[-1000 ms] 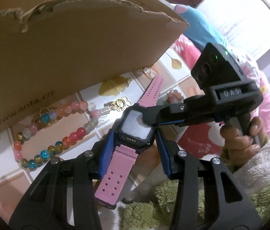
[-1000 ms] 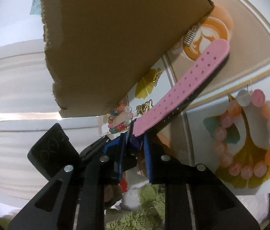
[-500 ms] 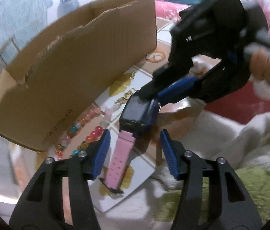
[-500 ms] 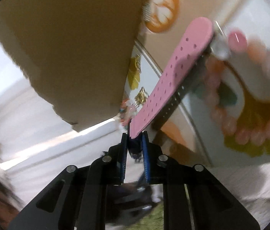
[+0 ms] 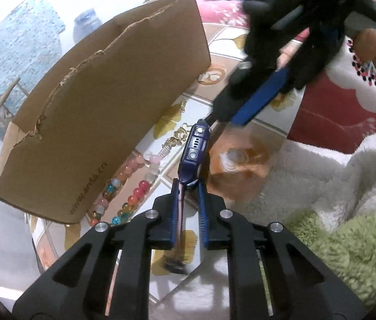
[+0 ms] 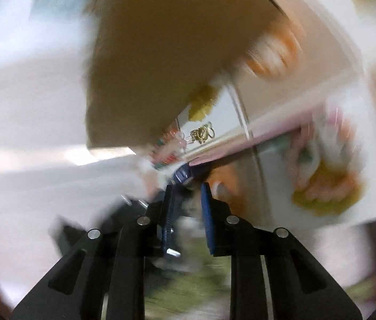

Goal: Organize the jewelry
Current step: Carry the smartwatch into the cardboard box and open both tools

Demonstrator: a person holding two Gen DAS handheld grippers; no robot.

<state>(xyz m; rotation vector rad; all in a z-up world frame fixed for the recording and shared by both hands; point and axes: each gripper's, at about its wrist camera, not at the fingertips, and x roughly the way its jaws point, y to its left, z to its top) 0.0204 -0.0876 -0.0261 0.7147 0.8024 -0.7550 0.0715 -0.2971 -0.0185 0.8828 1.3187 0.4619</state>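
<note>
A watch [image 5: 194, 149] with a dark blue case and a pink strap stands edge-on above the patterned mat [image 5: 244, 144]. My left gripper [image 5: 189, 189] holds it at the lower end of the case, its jaws closing on it, with the strap running down between the fingers. My right gripper [image 5: 222, 109] hovers just above the watch's top end, held by a hand [image 5: 374, 45]. In the blurred right wrist view the right gripper [image 6: 186, 189] is opening with nothing between its pads. The watch case [image 6: 182, 174] and pink strap [image 6: 254, 141] lie just beyond its tips.
A torn cardboard box [image 5: 102, 112] stands on the left, close to the watch. Coloured bead bracelets [image 5: 134, 194] and a gold charm [image 5: 179, 136] lie beside it. A pink bead bracelet [image 6: 326, 186] lies farther right. White fluffy fabric [image 5: 308, 176] and green fluffy fabric [image 5: 348, 240] border the mat.
The right gripper let go of the watch and rose away. The left gripper rolled, so the watch now shows edge-on, and closed from wide open onto it.
</note>
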